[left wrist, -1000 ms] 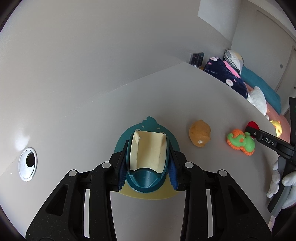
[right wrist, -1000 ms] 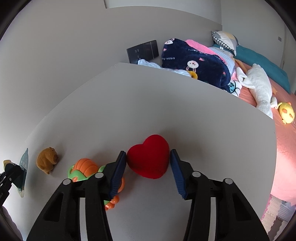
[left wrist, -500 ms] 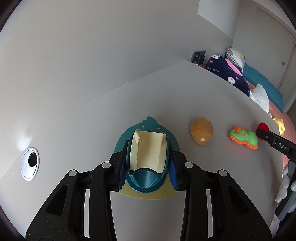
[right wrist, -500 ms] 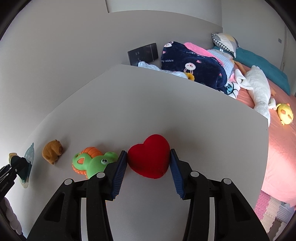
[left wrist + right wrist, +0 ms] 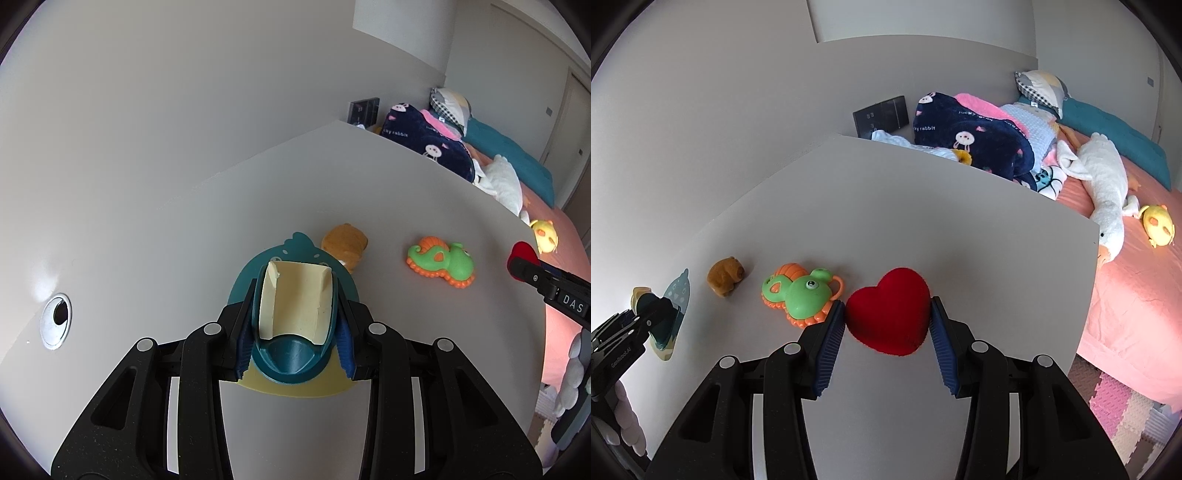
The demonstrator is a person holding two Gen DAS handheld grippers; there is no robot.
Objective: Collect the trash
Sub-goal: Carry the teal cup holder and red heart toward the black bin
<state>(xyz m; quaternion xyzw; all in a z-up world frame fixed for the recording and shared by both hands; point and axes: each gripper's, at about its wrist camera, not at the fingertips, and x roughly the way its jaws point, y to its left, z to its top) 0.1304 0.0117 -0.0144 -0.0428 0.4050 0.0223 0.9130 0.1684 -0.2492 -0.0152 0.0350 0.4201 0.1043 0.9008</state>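
Clamping a teal dustpan (image 5: 293,314), the left gripper (image 5: 293,332); right gripper (image 5: 887,328) apparently pinches a red heart (image 5: 890,314).

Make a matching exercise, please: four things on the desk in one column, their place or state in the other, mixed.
1. red heart
2. teal dustpan
3. green toy
4. brown bear figure

a. between dustpan and green toy
b. in the right gripper
c. in the left gripper
d. just left of the heart

Pairs: 1-b, 2-c, 3-d, 4-a
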